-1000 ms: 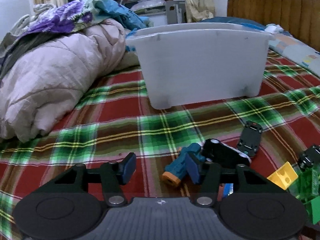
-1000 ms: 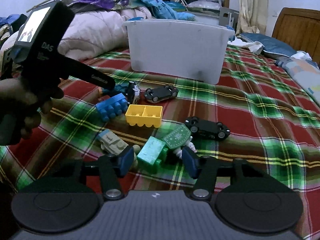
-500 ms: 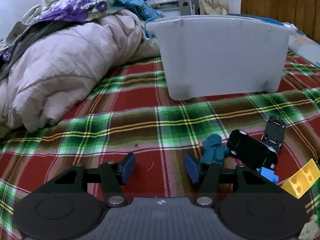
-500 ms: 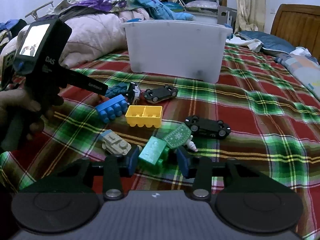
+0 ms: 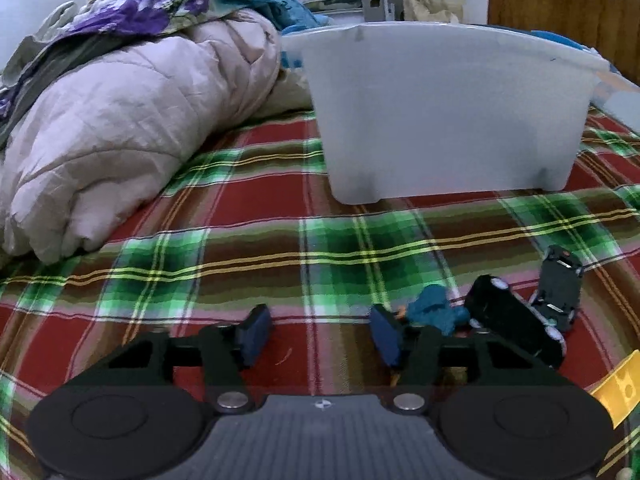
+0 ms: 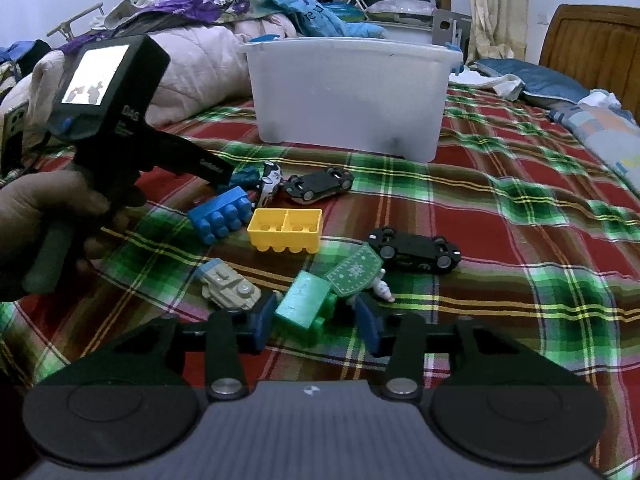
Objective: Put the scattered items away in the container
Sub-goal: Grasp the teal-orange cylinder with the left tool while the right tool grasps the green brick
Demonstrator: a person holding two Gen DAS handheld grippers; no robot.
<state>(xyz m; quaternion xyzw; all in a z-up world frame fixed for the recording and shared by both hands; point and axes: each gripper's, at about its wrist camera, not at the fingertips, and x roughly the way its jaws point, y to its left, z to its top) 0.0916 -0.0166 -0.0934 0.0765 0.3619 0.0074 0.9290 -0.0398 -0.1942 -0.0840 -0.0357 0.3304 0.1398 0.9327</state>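
Observation:
A white plastic tub (image 5: 444,112) stands on the plaid bedspread; it also shows in the right wrist view (image 6: 344,92). My left gripper (image 5: 318,336) is open and empty, low over the bedspread, with a teal toy (image 5: 434,312) just right of its right finger. My right gripper (image 6: 316,322) is open with its pads on either side of a green block (image 6: 304,306), not clamped. Scattered nearby are a yellow block (image 6: 286,230), a blue block (image 6: 220,218), a beige tank (image 6: 230,290), a green card (image 6: 354,272) and black toy cars (image 6: 414,248) (image 6: 320,186).
A rolled pink quilt (image 5: 120,132) and heaped clothes lie left of the tub. A wooden headboard (image 6: 592,52) and pillows are at the right. My left hand and its gripper body (image 6: 108,120) fill the left of the right wrist view.
The left gripper has shifted left and closer to the tub, so the teal toy now lies outside its right finger. The right gripper has moved forward and narrowed around the green block.

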